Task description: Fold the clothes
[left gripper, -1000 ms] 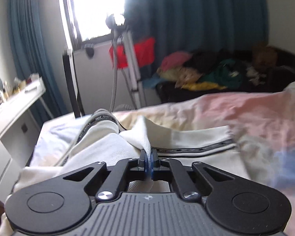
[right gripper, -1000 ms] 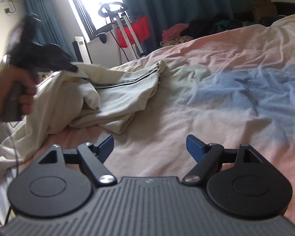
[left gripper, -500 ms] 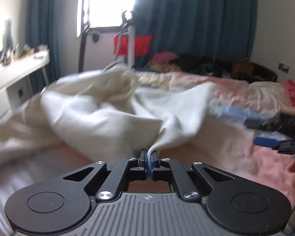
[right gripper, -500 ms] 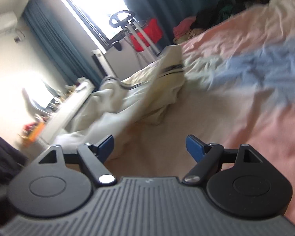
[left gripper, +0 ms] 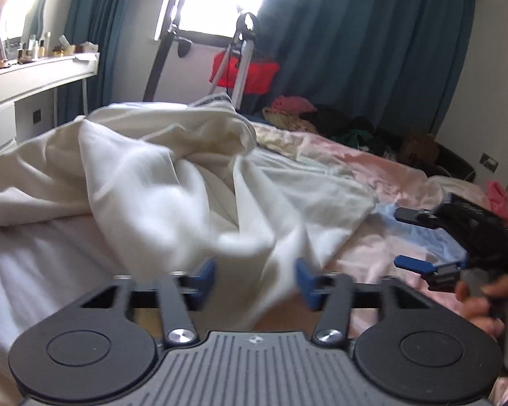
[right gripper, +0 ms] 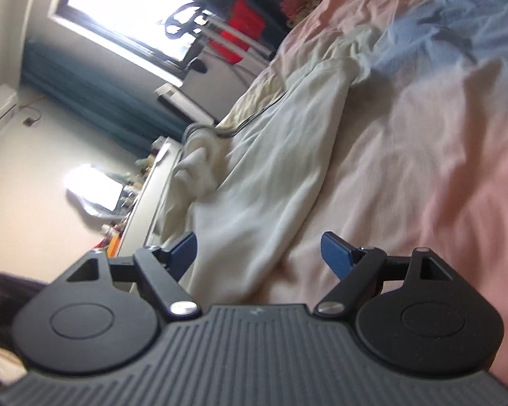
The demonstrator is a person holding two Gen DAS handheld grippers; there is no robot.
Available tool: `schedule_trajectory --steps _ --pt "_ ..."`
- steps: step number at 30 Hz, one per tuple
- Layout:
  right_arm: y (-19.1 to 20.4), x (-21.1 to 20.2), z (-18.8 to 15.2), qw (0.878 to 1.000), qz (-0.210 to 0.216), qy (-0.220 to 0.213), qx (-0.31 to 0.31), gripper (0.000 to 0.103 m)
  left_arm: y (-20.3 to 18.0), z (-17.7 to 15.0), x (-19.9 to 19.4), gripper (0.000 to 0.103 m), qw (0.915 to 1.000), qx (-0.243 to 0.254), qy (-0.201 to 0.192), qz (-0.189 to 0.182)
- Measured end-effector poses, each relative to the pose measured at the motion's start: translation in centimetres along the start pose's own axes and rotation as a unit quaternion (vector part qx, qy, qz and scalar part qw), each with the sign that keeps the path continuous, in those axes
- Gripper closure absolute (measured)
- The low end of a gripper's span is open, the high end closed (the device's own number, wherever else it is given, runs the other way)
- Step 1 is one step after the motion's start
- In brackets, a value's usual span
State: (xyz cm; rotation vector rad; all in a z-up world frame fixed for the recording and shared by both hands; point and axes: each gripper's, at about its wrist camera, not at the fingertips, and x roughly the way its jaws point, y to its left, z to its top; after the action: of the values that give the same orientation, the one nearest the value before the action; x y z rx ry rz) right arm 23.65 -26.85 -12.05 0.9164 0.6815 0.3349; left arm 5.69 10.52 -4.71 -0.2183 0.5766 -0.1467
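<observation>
A cream-white garment (left gripper: 152, 169) lies crumpled on the bed, its near edge drooping between the fingers of my left gripper (left gripper: 255, 279). Those jaws are opening and the blue pads stand apart from the cloth, pressing on nothing. In the right wrist view the same garment (right gripper: 271, 169) stretches away to the left, and its near tip lies low between the fingers of my right gripper (right gripper: 259, 257), which is open and rolled sideways. From the left wrist view the right gripper (left gripper: 411, 239) hovers open over the bedcover at the right, held by a hand (left gripper: 484, 301).
The bedcover (left gripper: 389, 176) is pink with a blue patch. A white desk (left gripper: 40, 71) with bottles runs along the left wall. Behind the bed stand a metal rack with red cloth (left gripper: 244, 71), a heap of clothes (left gripper: 321, 118) and dark teal curtains (left gripper: 355, 50).
My left gripper was shut on the garment's edge and swung it across the bed; now its jaws have parted and the cloth has slumped. The right gripper has rolled sideways, closer to the garment.
</observation>
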Motion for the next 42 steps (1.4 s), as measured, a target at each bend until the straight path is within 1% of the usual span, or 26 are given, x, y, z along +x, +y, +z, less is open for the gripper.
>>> schedule_trajectory --steps 1,2,3,4,5,6,9,10,11,12,14,15,16,19,21,23,26,28,29,31,33,35,37,39,40,42 --pt "-0.5 0.9 0.9 1.0 -0.007 -0.007 0.011 0.025 0.4 0.1 0.2 0.028 0.9999 -0.01 -0.001 -0.007" --pt "-1.0 1.8 1.9 1.0 -0.02 -0.016 0.018 0.026 0.7 0.3 0.4 0.025 0.9997 -0.021 -0.003 -0.013" --pt "-1.5 2.8 2.9 0.999 -0.034 -0.026 0.022 0.027 1.1 0.4 0.6 0.025 0.9993 -0.032 -0.004 -0.02" --pt "-2.0 3.8 3.8 0.998 -0.049 -0.036 0.027 0.032 1.4 0.5 0.9 0.025 0.999 -0.039 -0.006 -0.021" --pt "-2.4 4.9 4.7 0.997 -0.065 -0.043 0.03 0.033 1.6 0.7 1.4 0.025 0.9987 -0.045 -0.007 -0.021" --pt "-2.9 6.2 5.6 0.995 -0.08 -0.048 0.029 0.034 1.8 0.8 1.9 0.025 0.9985 -0.051 -0.008 -0.021" --pt "-3.6 9.4 7.6 0.992 -0.104 -0.07 0.023 0.037 2.5 1.4 3.7 0.025 0.9981 -0.053 -0.025 -0.018" --pt "-3.8 10.4 8.2 0.99 -0.112 -0.078 0.021 0.045 2.6 1.6 4.3 0.025 0.9982 -0.05 -0.03 -0.014" --pt "-3.8 11.4 8.8 0.989 -0.123 -0.083 0.019 0.062 2.9 1.8 4.8 0.025 0.998 -0.054 -0.031 -0.014" --pt "-3.7 12.3 9.4 0.987 -0.132 -0.084 0.02 0.068 3.2 1.9 5.3 0.025 0.9978 -0.058 -0.03 -0.015" --pt "-3.0 13.2 10.5 0.986 -0.14 -0.091 0.023 0.092 3.9 2.2 6.2 0.025 0.9969 -0.071 -0.029 -0.019" --pt "-2.3 12.9 11.0 0.985 -0.138 -0.105 0.019 0.093 4.3 2.2 6.4 0.025 0.9961 -0.081 -0.03 -0.019" --pt "-1.5 12.4 11.5 0.984 -0.133 -0.121 0.013 0.096 4.6 2.3 6.5 0.025 0.9952 -0.091 -0.03 -0.019" --pt "1.6 10.2 13.6 0.979 -0.132 -0.15 -0.028 0.097 5.6 2.6 6.4 0.025 0.9917 -0.121 -0.034 -0.028" --pt "3.4 7.8 15.4 0.975 -0.135 -0.17 -0.053 0.097 5.9 2.7 5.9 0.025 0.9899 -0.131 -0.044 -0.032" --pt "4.7 4.0 17.0 0.966 -0.14 -0.207 -0.067 0.097 5.8 2.8 5.2 0.025 0.9895 -0.13 -0.052 -0.037" --pt "5.1 -2.6 19.4 0.947 -0.161 -0.268 -0.067 0.097 5.3 3.1 4.0 0.024 0.9902 -0.119 -0.06 -0.04" --pt "3.8 -7.3 20.0 0.934 -0.179 -0.305 -0.055 0.097 4.9 3.1 3.3 0.023 0.9907 -0.112 -0.065 -0.041" --pt "2.7 -9.5 19.9 0.93 -0.183 -0.317 -0.041 0.097 4.9 3.2 3.1 0.023 0.9906 -0.113 -0.063 -0.044" --pt "-0.2 -12.8 18.9 0.927 -0.195 -0.321 -0.008 0.097 4.9 3.4 2.9 0.023 0.9905 -0.117 -0.055 -0.049" --pt "-3.3 -14.8 17.1 0.927 -0.211 -0.309 0.021 0.097 5.3 3.5 2.7 0.023 0.9895 -0.13 -0.044 -0.047" --pt "-6.4 -15.6 14.9 0.93 -0.225 -0.286 0.046 0.097 6.4 3.4 2.6 0.022 0.985 -0.164 -0.027 -0.045" --pt "-9.3 -15.7 12.9 0.934 -0.239 -0.258 0.065 0.097 8.2 3.1 2.3 0.022 0.9767 -0.212 -0.009 -0.031" --pt "-11.7 -15.5 11.1 0.938 -0.243 -0.235 0.079 0.097 10.3 2.5 2.0 0.022 0.9659 -0.259 0.006 -0.004" --pt "-12.8 -15.4 10.5 0.94 -0.244 -0.224 0.087 0.097 11.2 2.4 1.9 0.022 0.9619 -0.273 0.018 0.006" --pt "-14.7 -16.1 9.6 0.942 -0.226 -0.219 0.119 0.097 13.0 2.4 1.9 0.022 0.9522 -0.302 0.035 0.028"
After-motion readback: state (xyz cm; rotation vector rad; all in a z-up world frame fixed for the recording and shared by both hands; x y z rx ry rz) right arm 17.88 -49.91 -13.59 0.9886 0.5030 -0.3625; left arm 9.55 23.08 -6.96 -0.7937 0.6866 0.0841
